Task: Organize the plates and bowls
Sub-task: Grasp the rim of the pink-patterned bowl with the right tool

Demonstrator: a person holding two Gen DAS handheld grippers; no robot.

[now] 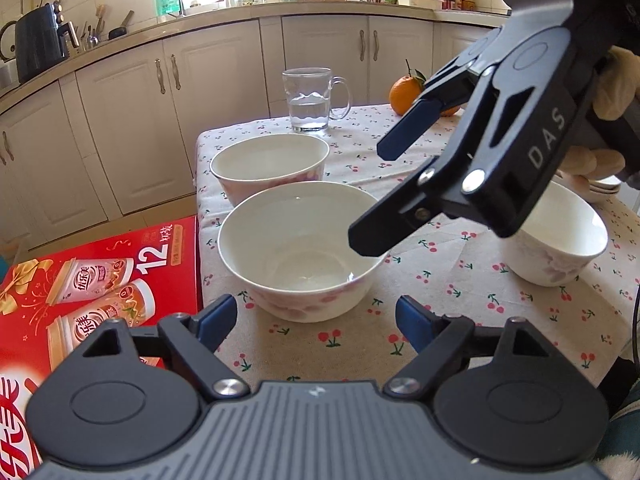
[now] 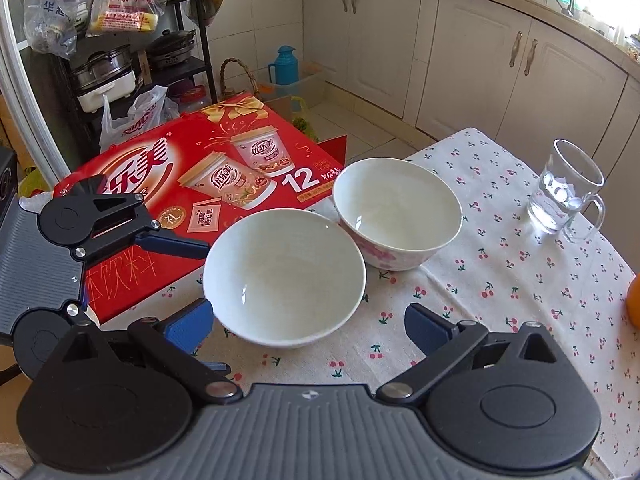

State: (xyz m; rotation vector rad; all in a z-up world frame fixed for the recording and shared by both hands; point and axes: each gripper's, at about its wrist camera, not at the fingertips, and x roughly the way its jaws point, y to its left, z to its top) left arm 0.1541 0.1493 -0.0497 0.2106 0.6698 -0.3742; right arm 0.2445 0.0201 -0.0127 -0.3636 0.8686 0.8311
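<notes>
The near bowl (image 1: 302,248) stands upright on the table (image 1: 460,320), close to the table's left edge, and serves as the landmark here. The left claw (image 1: 316,320) sits low just in front of it, fingers spread wide apart and holding nothing; the bowl lies straight ahead between the lines of the two blue pads (image 1: 218,316), neither pad touching it. The right claw (image 1: 372,196) comes in from the bowl's right and above, also open and empty, its lower finger tip over the bowl's right rim; whether it touches the rim cannot be told. In the right wrist view the same bowl (image 2: 284,276) lies just ahead of the right claw (image 2: 308,326), a little left of centre between its pads, and the left claw (image 2: 188,276) shows at the bowl's left.

A second bowl (image 1: 270,168) stands just behind the near bowl, their rims almost meeting. A third bowl (image 1: 560,248) sits well to the right, partly hidden by the right claw. A glass mug (image 1: 312,100) holding some water stands farther back beyond the second bowl, with an orange (image 1: 404,96) to the mug's right. A red box (image 1: 100,280) lies left of the near bowl, off the table's edge.
</notes>
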